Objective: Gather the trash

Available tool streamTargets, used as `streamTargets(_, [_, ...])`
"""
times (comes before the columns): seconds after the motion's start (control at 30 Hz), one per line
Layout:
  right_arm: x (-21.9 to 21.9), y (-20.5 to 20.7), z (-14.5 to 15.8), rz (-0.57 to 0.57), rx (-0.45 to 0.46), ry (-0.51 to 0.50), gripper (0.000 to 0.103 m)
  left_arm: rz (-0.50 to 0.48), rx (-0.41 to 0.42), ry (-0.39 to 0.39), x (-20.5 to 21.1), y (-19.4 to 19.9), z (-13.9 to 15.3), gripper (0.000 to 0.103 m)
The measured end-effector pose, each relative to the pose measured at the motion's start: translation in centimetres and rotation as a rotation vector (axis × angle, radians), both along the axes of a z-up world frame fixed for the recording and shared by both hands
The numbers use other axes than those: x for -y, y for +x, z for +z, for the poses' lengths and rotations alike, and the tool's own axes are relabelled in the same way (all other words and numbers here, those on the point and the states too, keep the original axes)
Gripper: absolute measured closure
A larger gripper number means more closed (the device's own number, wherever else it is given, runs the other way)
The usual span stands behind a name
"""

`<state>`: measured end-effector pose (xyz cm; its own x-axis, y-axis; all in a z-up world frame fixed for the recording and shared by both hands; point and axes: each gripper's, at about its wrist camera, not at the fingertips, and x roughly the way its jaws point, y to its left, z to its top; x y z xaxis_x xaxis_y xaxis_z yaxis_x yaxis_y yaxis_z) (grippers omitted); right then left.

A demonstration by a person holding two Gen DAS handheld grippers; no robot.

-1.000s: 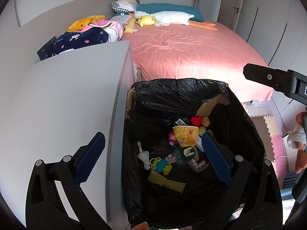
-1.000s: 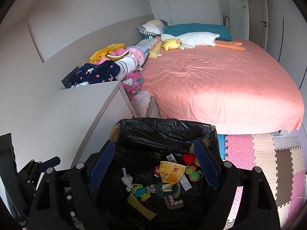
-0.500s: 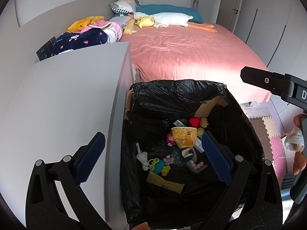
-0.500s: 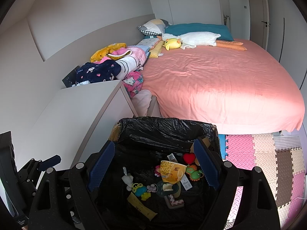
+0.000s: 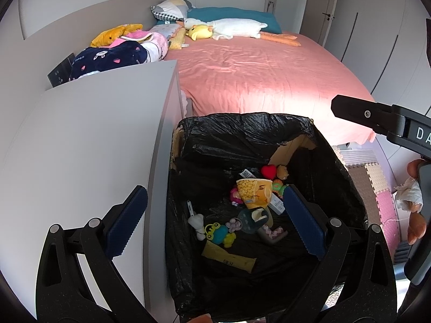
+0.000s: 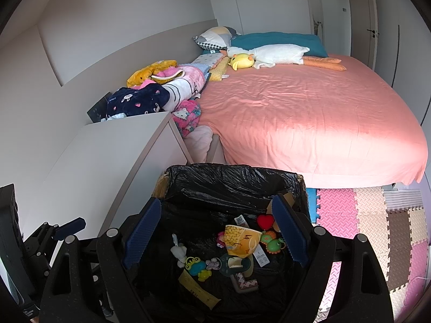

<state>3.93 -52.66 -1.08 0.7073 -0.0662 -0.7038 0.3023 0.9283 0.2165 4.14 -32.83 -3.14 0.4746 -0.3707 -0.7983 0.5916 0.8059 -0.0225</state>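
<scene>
Inside, black-lined bin (image 5: 242,132) holds colourful trash (image 5: 253,192).

left wrist: looks down and forward from above, near the bin (image 5: 242,134) at lower centre, cabinet (image 5: 80,148) on the left | right wrist: higher and further back, same heading, bin (image 6: 237,180) at bottom centre | shared: bin, cabinet (image 6: 107,156), bed (image 6: 296,107) across the upper frame

Glossy, crinkled black plastic bin liner (image 5: 242,137) over a cardboard box (image 5: 292,146). Smooth matt white counter (image 5: 80,140). Soft pink cloth bed (image 6: 296,113) sheet. Textured foam floor mat (image 6: 377,215).
</scene>
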Motion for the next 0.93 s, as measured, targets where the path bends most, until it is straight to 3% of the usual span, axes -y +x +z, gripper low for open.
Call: streamTargets(0.93, [-0.04,0.03,-0.03,0.001,-0.001,0.0,0.018,-0.004,-0.006,0.012,0.35,0.06,-0.28,0.006])
